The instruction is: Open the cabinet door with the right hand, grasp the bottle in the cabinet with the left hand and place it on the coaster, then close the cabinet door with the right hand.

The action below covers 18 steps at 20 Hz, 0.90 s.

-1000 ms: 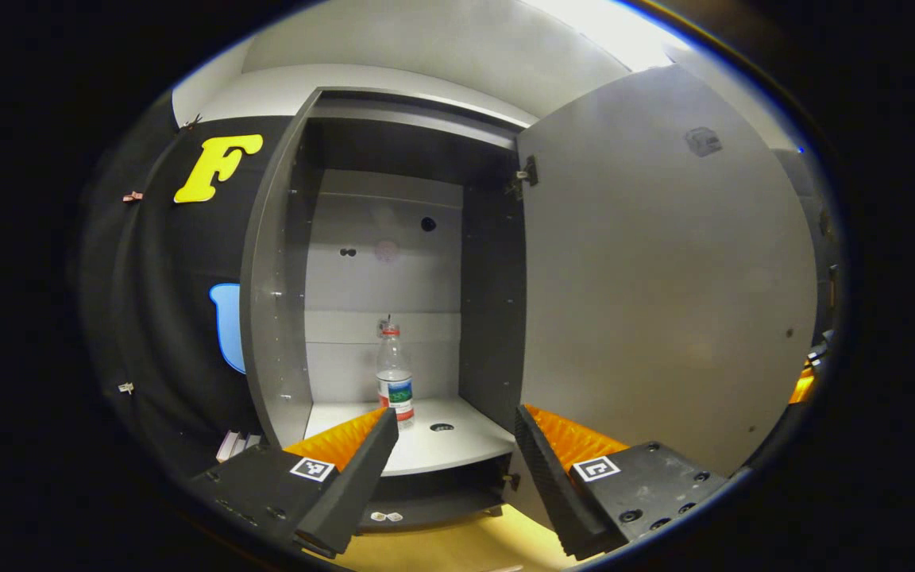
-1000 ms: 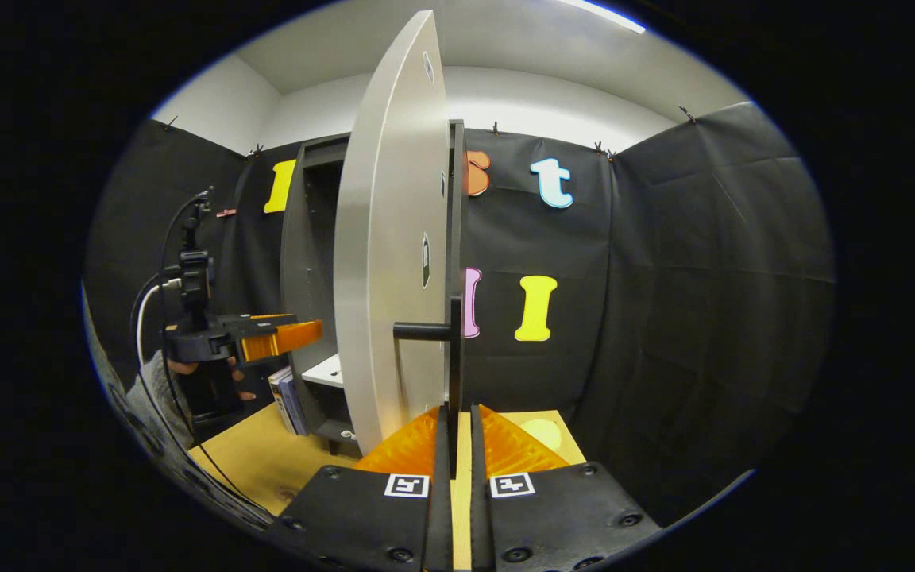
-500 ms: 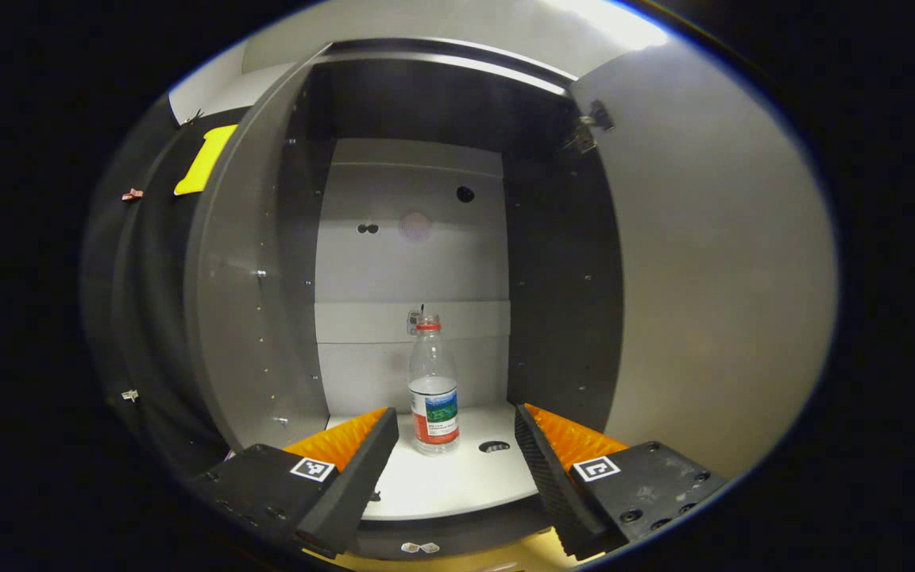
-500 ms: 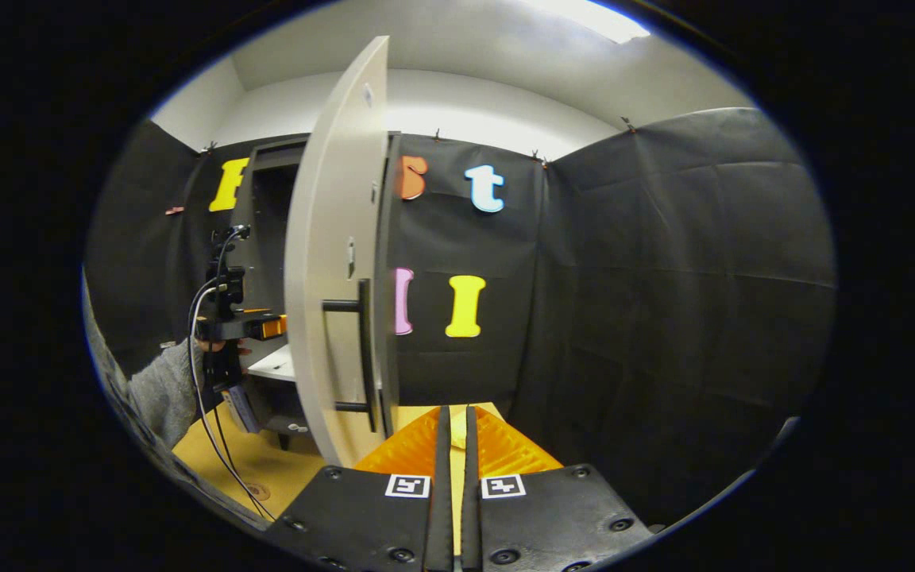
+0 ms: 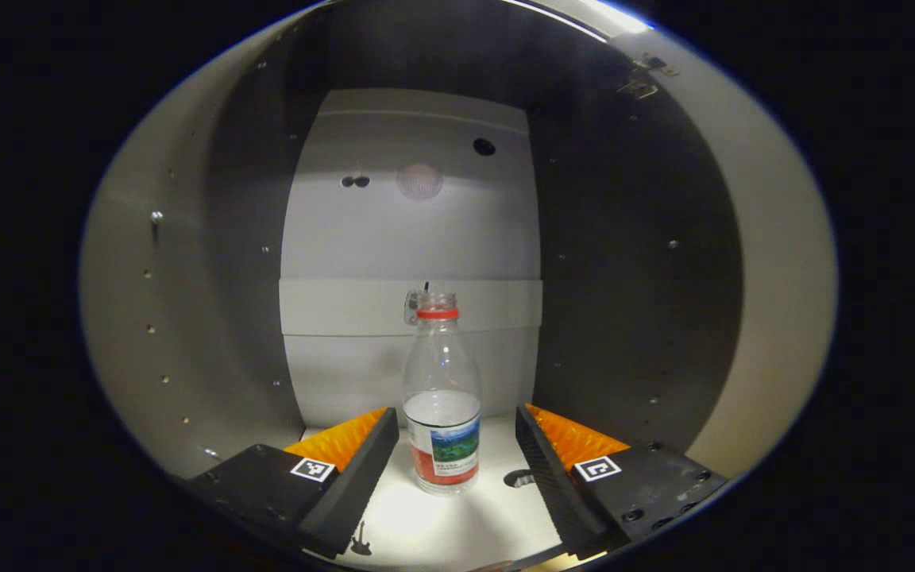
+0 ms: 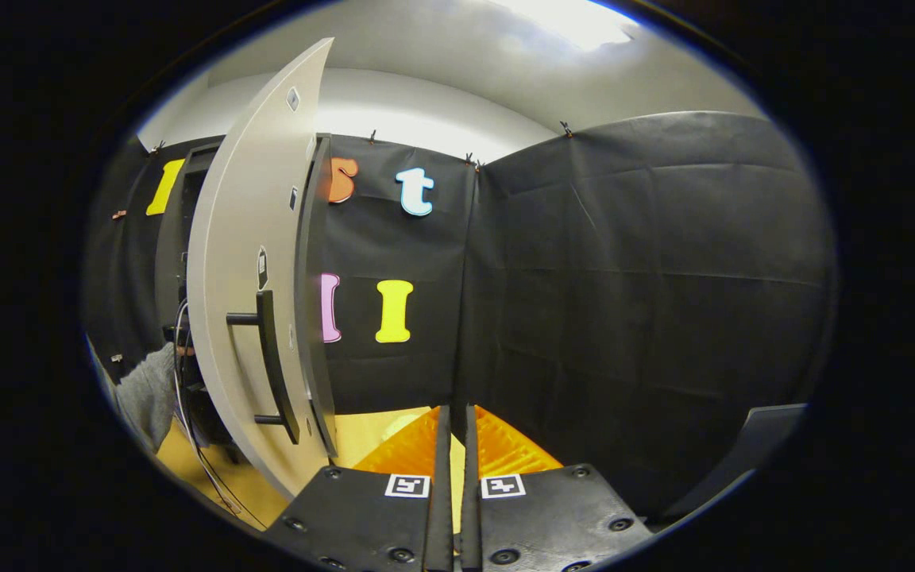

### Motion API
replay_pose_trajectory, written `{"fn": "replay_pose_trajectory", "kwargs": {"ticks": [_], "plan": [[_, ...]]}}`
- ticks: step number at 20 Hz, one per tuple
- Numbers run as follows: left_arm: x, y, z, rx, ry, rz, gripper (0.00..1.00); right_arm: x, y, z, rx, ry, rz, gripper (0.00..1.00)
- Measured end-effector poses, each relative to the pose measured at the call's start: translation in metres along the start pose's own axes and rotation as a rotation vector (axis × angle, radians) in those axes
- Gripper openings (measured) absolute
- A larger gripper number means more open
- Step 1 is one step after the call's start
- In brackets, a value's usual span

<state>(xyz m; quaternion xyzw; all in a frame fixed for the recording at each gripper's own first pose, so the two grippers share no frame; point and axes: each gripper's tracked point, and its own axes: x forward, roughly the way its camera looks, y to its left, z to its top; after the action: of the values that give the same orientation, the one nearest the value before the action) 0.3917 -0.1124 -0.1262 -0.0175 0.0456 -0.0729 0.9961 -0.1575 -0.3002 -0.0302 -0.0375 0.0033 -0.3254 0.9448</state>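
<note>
Reaching into the open cabinet, left claw [image 5: 456, 445] spread, bottle [image 5: 442, 401] dead ahead.

Its fingers stand wide on either side of the upright bottle, which rests on the cabinet's pale shelf [image 5: 426, 516] just beyond the tips, long axis vertical; a straight push forward should bracket it. Farther off, the right claw [image 6: 453, 429] is pressed together, empty, apart from the open cabinet door [image 6: 243, 262].

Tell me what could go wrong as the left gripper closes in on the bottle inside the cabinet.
The bottle is tall, narrow and looks mostly empty; a finger of the open left gripper brushing it could tip it. The released cabinet door hangs free; if it swings back it may hit the sleeve.
</note>
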Motion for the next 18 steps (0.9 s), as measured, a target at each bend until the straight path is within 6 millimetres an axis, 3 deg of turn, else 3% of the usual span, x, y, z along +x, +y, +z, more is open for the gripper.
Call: {"fn": "replay_pose_trajectory", "kwargs": {"ticks": [2, 8, 14, 15, 16, 18], "plan": [[0.019, 0.005, -0.007, 0.005, 0.013, 0.003, 0.94, 0.006, 0.001, -0.001, -0.007, 0.006, -0.012, 0.09], [0.05, 0.006, -0.018, 0.017, 0.033, -0.002, 0.94, 0.026, 0.01, -0.002, -0.018, 0.02, -0.009, 0.09], [0.08, 0.014, -0.019, 0.027, 0.031, 0.017, 0.94, 0.031, 0.014, -0.004, -0.014, 0.044, -0.012, 0.09], [0.08, 0.01, -0.02, 0.006, 0.035, 0.002, 0.93, 0.031, 0.014, -0.003, -0.015, 0.044, -0.014, 0.09], [0.071, 0.004, -0.019, -0.018, 0.03, -0.018, 0.77, 0.03, 0.014, -0.002, -0.014, 0.043, -0.015, 0.09], [0.065, 0.0, -0.007, -0.04, -0.001, -0.043, 0.76, 0.027, 0.016, 0.0, -0.007, 0.039, -0.018, 0.09]]}}
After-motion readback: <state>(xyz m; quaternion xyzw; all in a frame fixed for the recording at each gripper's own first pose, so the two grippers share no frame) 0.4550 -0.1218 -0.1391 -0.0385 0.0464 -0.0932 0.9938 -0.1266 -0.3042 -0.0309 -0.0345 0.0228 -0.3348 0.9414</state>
